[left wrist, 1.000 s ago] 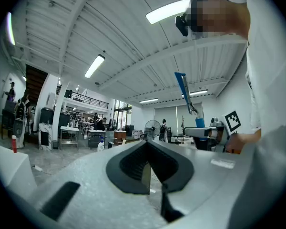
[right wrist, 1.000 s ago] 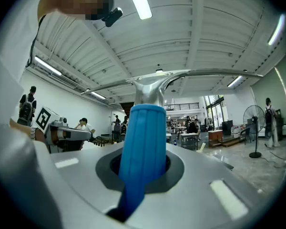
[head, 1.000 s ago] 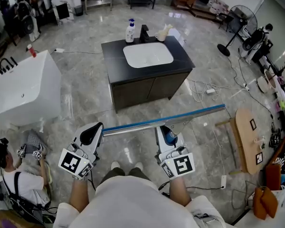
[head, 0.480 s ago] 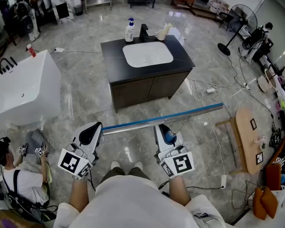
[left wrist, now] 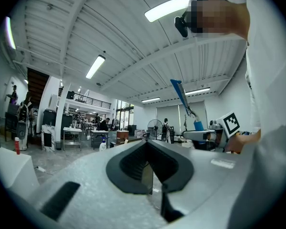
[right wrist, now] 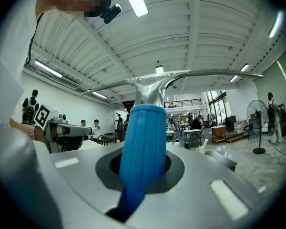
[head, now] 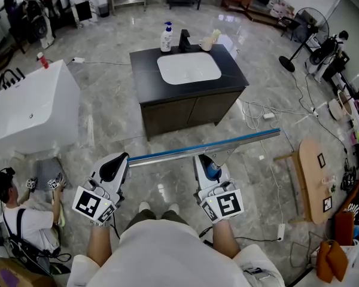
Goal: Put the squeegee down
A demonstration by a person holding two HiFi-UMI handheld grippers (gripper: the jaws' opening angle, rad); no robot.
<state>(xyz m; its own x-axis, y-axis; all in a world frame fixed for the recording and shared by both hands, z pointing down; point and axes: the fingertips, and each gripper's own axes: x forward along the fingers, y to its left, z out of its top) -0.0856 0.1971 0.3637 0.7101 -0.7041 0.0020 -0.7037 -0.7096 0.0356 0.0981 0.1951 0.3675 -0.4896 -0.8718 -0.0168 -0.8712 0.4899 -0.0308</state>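
While the squeegee (head: 209, 147) hangs level in front of the person, above the floor (head: 107, 118), the putting-down is not yet done.

Left claw (head: 115, 167): clenched on nothing. Its tip sits just beside the left end of the blade (head: 167, 155); contact cannot be confirmed.

Right claw (head: 210, 171): clenched on the blue handle (right wrist: 142, 147), which rises between its jaws to a metal neck and the long crossbar. It carries the whole tool.

Handling, as judged: light and stiff, a metal channel with a thin rubber edge. The blade is long, so its ends will swing wide with any turn of the wrist. The ribbed handle is the proper hold and should not slip. The tool should be laid flat, so that the rubber edge is not bent under it.

Room, left to right:
- A white tub (head: 30, 109), with a seated person (head: 18, 220) on the floor below it.
- At centre, a dark surface (head: 142, 76) with a white basin (head: 188, 68). A pump bottle (head: 166, 39) and tap (head: 183, 40) stand at its back edge. The bare margins look narrow for so long a blade.
- At right, loose cables (head: 254, 109), a wooden surface (head: 305, 178) and a fan (head: 303, 26).

The floor is glossy grey tile.
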